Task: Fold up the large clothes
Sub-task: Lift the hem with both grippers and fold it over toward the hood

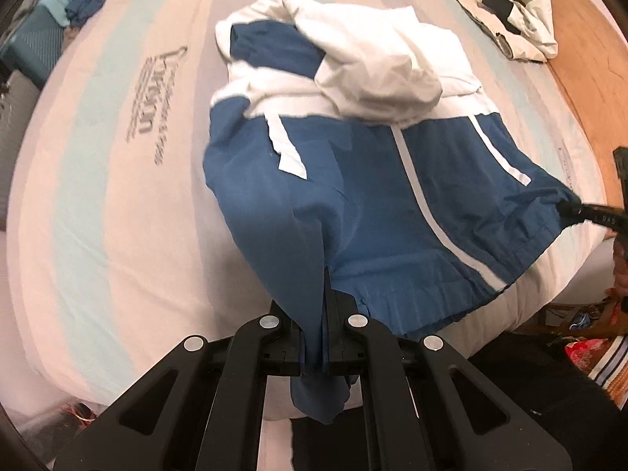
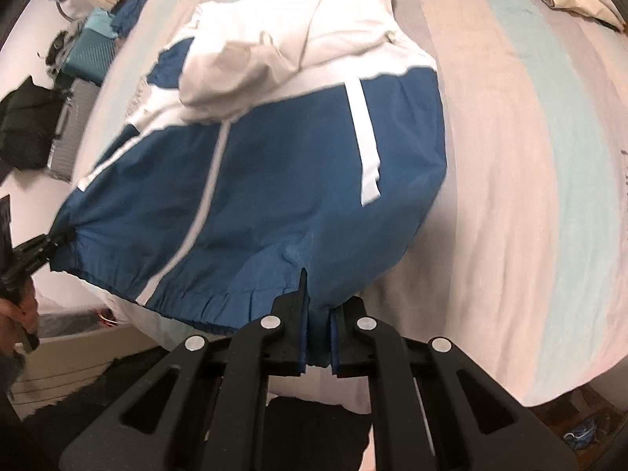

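A blue and white hooded jacket [image 1: 373,196] lies front up on the striped bed sheet [image 1: 117,196], its white hood [image 1: 376,74] bunched at the far end. My left gripper [image 1: 327,302] is shut on one corner of the blue hem, and a fold of cloth hangs down behind the jaws. My right gripper [image 1: 567,209] pinches the opposite hem corner at the right edge. In the right wrist view the jacket [image 2: 274,176] fills the middle, my right gripper [image 2: 320,306] is shut on the hem, and my left gripper [image 2: 61,240] holds the far corner. The hem is lifted off the bed and stretched between them.
A cream and black garment [image 1: 506,19] lies at the bed's far right corner by the wooden floor [image 1: 588,78]. Blue clothes [image 1: 90,0] and a teal suitcase [image 1: 35,43] sit beyond the far left edge. Clutter [image 1: 588,337] lies on the floor at the near right.
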`<move>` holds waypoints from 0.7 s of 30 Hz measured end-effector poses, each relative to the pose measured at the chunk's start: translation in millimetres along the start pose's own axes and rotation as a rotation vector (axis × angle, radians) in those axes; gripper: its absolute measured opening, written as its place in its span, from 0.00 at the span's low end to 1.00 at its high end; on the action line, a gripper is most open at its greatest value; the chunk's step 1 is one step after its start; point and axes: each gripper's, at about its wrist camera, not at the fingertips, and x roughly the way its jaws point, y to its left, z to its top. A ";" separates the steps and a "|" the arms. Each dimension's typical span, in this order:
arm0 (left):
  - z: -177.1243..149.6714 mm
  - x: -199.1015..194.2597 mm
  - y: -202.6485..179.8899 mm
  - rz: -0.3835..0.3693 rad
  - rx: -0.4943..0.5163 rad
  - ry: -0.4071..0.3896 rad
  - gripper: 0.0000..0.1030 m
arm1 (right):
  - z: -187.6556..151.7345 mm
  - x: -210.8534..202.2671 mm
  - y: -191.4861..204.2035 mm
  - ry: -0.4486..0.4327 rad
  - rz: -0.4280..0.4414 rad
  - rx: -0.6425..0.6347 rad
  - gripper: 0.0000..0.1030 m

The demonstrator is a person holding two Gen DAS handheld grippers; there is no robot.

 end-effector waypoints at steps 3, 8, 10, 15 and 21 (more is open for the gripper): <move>12.1 -8.8 -3.8 0.018 0.024 -0.022 0.04 | 18.1 -8.9 0.7 -0.026 0.006 -0.026 0.06; 36.6 -22.0 -5.7 0.021 0.044 -0.059 0.04 | 46.8 -26.5 0.1 -0.070 0.005 -0.050 0.06; 47.8 -27.2 -3.2 0.024 0.044 -0.079 0.04 | 61.1 -32.1 -0.2 -0.089 0.009 -0.066 0.06; 84.2 -33.7 10.7 0.007 0.013 -0.118 0.04 | 100.1 -41.8 2.9 -0.134 0.001 -0.131 0.06; 138.3 -31.5 27.4 -0.023 0.007 -0.127 0.04 | 159.9 -47.1 4.8 -0.173 0.000 -0.161 0.06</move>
